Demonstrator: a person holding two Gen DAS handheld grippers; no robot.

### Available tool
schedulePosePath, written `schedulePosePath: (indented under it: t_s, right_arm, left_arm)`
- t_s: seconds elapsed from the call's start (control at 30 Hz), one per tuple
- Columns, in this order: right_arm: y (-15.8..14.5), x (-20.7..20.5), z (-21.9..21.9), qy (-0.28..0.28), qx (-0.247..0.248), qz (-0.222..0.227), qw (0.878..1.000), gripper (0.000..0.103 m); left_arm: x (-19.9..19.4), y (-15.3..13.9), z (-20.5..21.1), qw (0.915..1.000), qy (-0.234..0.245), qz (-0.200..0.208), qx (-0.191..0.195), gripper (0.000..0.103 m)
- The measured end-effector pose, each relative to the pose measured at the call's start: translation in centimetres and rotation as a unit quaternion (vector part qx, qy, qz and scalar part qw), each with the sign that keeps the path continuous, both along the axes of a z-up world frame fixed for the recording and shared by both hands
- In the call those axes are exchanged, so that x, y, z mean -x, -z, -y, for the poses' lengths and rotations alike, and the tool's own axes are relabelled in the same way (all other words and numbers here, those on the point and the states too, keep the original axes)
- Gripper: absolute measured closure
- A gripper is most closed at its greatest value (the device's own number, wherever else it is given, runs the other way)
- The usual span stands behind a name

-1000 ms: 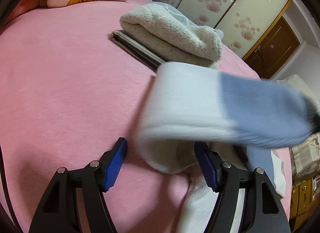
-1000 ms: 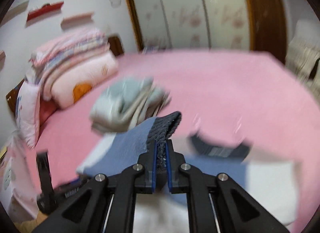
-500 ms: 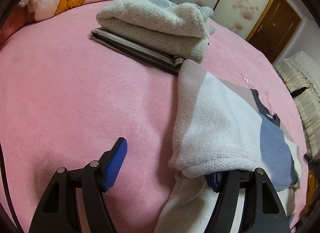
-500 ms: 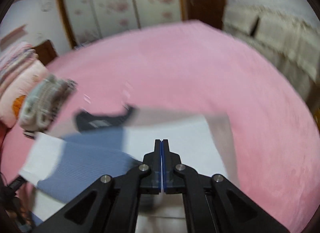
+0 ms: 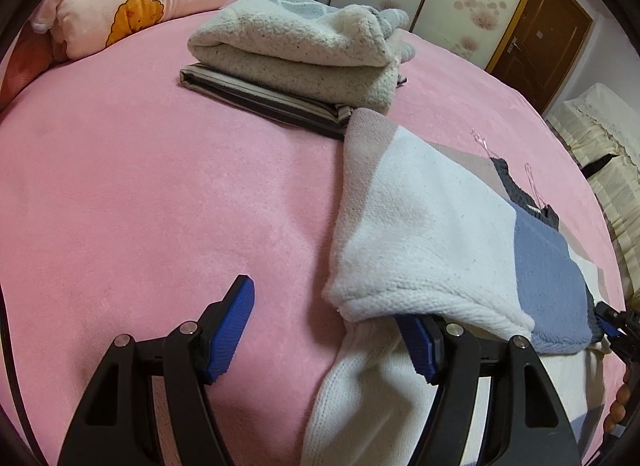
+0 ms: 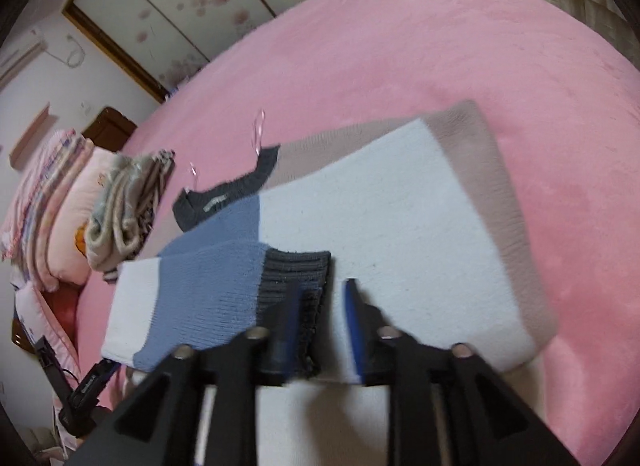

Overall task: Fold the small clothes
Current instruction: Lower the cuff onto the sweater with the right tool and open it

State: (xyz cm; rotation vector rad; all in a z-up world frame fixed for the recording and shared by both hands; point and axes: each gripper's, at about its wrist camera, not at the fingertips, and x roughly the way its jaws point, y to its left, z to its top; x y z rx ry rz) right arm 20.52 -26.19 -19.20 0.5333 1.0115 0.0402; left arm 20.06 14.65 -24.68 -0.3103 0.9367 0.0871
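So, colour-block sweater (image 6: 400, 217) lying folded on the pink bed (image 5: 160, 185), right gripper (image 6: 322, 306) just opening off its dark cuff (image 6: 296, 270), left gripper (image 5: 332, 330) wide, holding nothing

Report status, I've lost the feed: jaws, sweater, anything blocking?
Left gripper open. Right gripper just opening, dark cuff released. Sleeve lies across sweater. Folded stack beside, nothing blocking.
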Motion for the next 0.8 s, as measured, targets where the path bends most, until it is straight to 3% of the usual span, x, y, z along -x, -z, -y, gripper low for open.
schedulePosePath:
  t_s: [0.1, 0.17, 0.2, 0.23, 0.33, 0.43, 0.63, 0.7, 0.8]
  right_arm:
    - [0.9, -0.8, -0.6, -0.008, -0.007, -0.010, 1.000, 0.068]
    - [1.0, -1.2, -1.1, -0.023, -0.008, -0.002, 1.000, 0.081]
    - [0.6, -1.3, -1.4, -0.026, 0.011, 0.003, 1.000, 0.095]
    - [-0.2, -1.3, -1.9, -0.032, 0.040, 0.015, 0.999, 0.096]
    - [-2.8, -1.3, -2.2, -0.031, 0.100, 0.066, 0.992, 0.097]
    - [-4.1, -2.3, -2.3, -0.027, 0.153, 0.089, 0.984, 0.097]
    - [-0.6, -4.8, -2.5, -0.046, 0.188, 0.022, 0.981, 0.092]
    - [-0.2, -4.4, -2.1, -0.036, 0.181, 0.016, 0.983, 0.090]
    - [-0.7, -3.5, -1.0, -0.002, 0.149, 0.017, 0.989, 0.079]
  left_arm:
    - [0.1, 0.0, 0.2, 1.0000, 0.004, 0.000, -0.004, 0.034]
    - [0.1, -0.1, 0.3, 0.9999, 0.007, 0.000, -0.008, 0.034]
    - [0.1, -0.1, 0.4, 0.9999, 0.008, 0.000, -0.010, 0.034]
    - [0.1, -0.1, 0.4, 0.9999, 0.009, 0.000, -0.013, 0.034]
    - [0.2, 0.1, 0.8, 0.9997, 0.012, -0.002, -0.020, 0.034]
    - [0.1, 0.6, 1.0, 0.9994, 0.013, -0.010, -0.029, 0.032]
    - [0.3, 0.8, 1.0, 0.9991, 0.017, -0.014, -0.036, 0.031]
    - [0.4, 0.9, 0.7, 0.9991, 0.017, -0.018, -0.034, 0.030]
    - [1.0, 0.5, 0.4, 0.9992, 0.018, -0.019, -0.031, 0.030]
